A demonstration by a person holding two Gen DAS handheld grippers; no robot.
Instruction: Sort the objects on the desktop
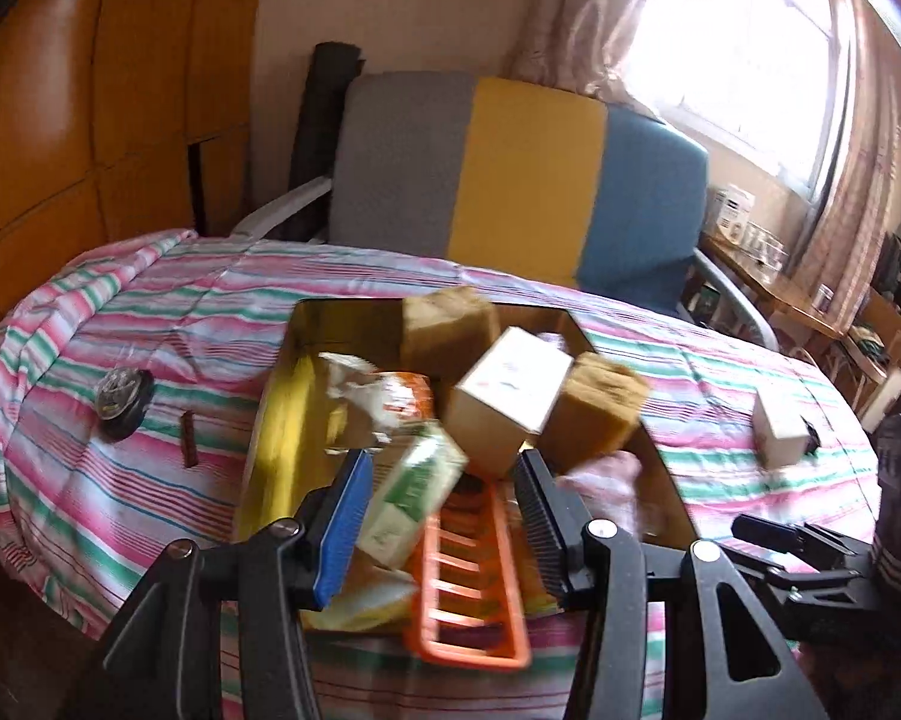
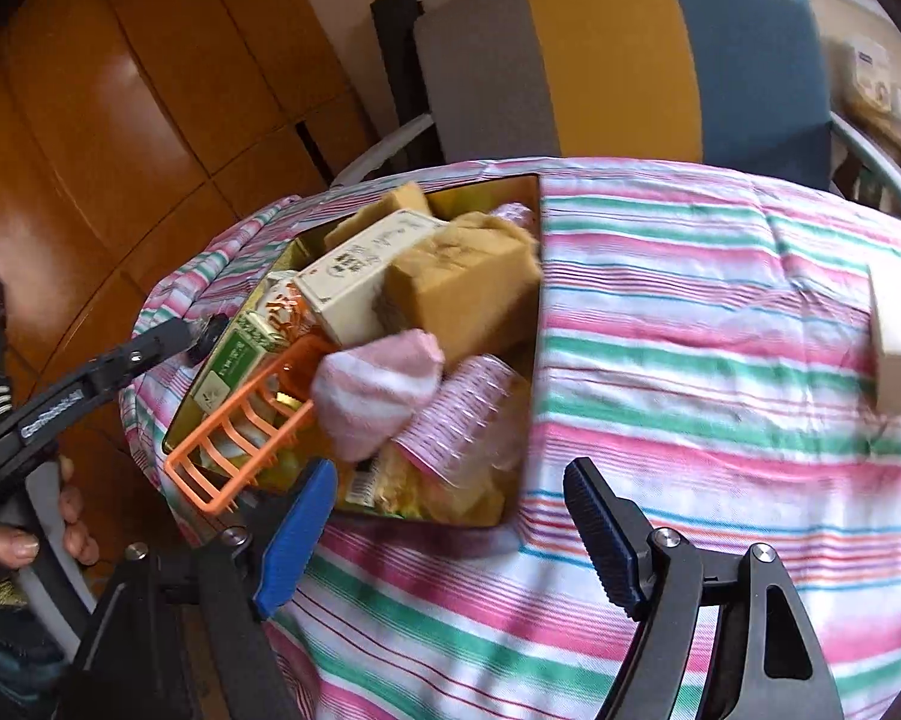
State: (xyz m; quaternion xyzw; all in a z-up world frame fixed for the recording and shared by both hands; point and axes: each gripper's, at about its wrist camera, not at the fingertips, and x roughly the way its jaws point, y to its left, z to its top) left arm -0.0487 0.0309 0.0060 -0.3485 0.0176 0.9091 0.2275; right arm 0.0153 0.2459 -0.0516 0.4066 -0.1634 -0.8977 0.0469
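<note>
A gold tin tray [image 1: 273, 414] on the striped tablecloth is heaped with things: brown blocks [image 1: 594, 414], a white carton [image 1: 507, 399], an orange plastic rack [image 1: 468, 576] and a green-and-white box [image 1: 414, 489]. My left gripper [image 1: 441, 510] hangs over the tray's near end, open. The green box lies blurred between its jaws, against the blue pad and apart from the black one. In the right wrist view a pink-and-white sock [image 2: 378, 390] and a printed clear cup [image 2: 462, 420] top the tray [image 2: 534, 240]. My right gripper [image 2: 450, 534] stands open over bare cloth beside the tray's near corner.
On the cloth, a round black object [image 1: 123, 402] and a small brown stick [image 1: 189, 438] lie left of the tray. A white box [image 1: 777, 432] [image 2: 900, 336] sits to its right. A grey, yellow and blue chair [image 1: 510, 180] stands behind the table, with wooden cabinets [image 2: 120, 120] on the left.
</note>
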